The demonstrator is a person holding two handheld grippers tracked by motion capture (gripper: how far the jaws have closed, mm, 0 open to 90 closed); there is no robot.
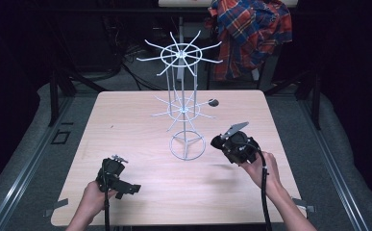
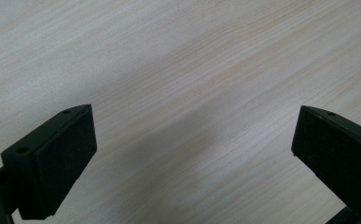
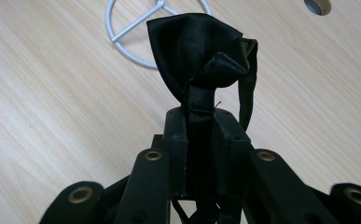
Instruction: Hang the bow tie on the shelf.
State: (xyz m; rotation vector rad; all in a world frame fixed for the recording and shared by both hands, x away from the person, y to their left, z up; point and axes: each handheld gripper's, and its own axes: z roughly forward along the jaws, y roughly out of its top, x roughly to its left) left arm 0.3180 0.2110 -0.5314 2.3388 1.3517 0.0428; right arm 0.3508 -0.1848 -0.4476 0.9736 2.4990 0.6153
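Note:
A black satin bow tie (image 3: pixel 197 51) is pinched by its centre band in my right gripper (image 3: pixel 201 116), whose jaws are shut on it. In the high view the right gripper (image 1: pixel 218 142) is held just right of the base ring (image 1: pixel 187 146) of a white wire display rack (image 1: pixel 182 86) with two tiers of radiating hooks. The bow tie (image 1: pixel 216 141) shows there as a dark lump at the jaw tips. My left gripper (image 2: pixel 192 140) is open over bare wood with nothing between its fingers; in the high view the left gripper (image 1: pixel 118 178) hovers near the table's front left.
The pale wooden table (image 1: pixel 135 120) has a round cable hole (image 1: pixel 213 102) behind the rack, also seen as the cable hole (image 3: pixel 317 5) in the right gripper view. A plaid shirt (image 1: pixel 248 33) hangs behind the table. The rack's base ring (image 3: pixel 122 37) lies just ahead of the bow tie.

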